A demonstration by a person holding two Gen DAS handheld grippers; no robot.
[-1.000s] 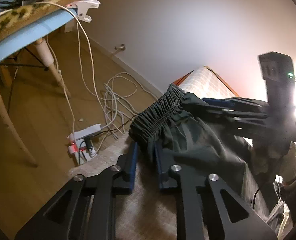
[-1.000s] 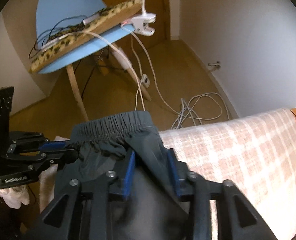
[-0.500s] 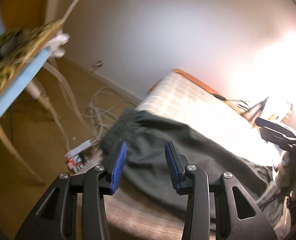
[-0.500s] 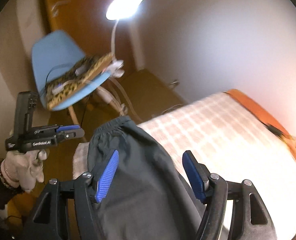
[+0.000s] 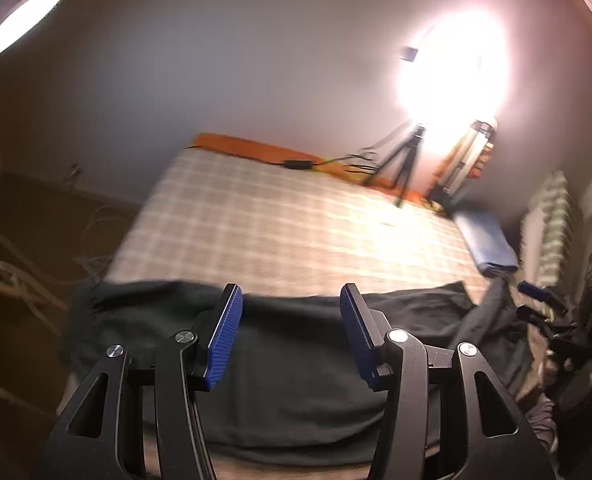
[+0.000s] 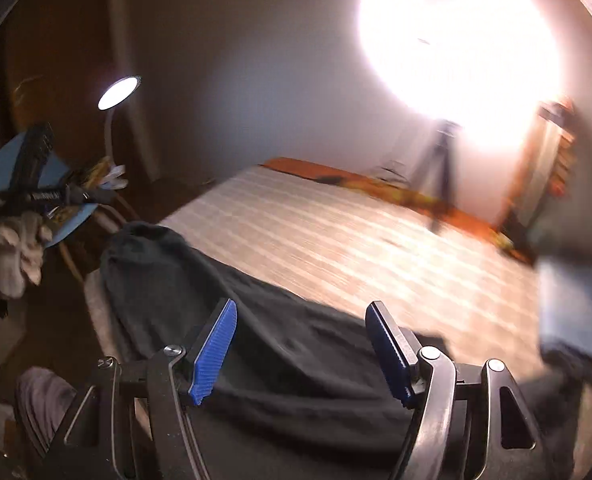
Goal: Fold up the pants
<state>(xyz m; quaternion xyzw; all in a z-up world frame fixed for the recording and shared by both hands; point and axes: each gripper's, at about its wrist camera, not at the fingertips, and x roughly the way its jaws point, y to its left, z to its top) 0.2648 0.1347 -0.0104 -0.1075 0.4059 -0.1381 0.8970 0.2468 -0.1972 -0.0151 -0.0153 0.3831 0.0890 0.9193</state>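
**Dark pants laid flat along the near edge of a checked bed, both grippers open above them**

The pants [image 5: 296, 364] are dark green-black and lie stretched in a long band across the near edge of the bed [image 5: 296, 224], which has a pale checked cover. In the right wrist view the pants [image 6: 280, 344] run from a bunched end at the bed's left corner toward the lower right, lying mostly flat with soft folds.

The left gripper [image 5: 292, 336] sits over the middle of the pants, its blue-padded fingers spread wide with nothing between them. The right gripper [image 6: 300, 348] is likewise spread wide and holds nothing, with fabric visible in the gap beneath. Whether either gripper touches the cloth cannot be told.

A folded blue cloth [image 5: 486, 240] rests on the bed's right side. At the far edge of the bed a tripod [image 5: 406, 164] stands under a very bright light [image 5: 452, 76]. A round lamp [image 6: 119, 93] glows on the left, near a blue chair [image 6: 62, 222]. Cables [image 5: 12, 280] trail on the wooden floor to the left. Both views are motion-blurred.
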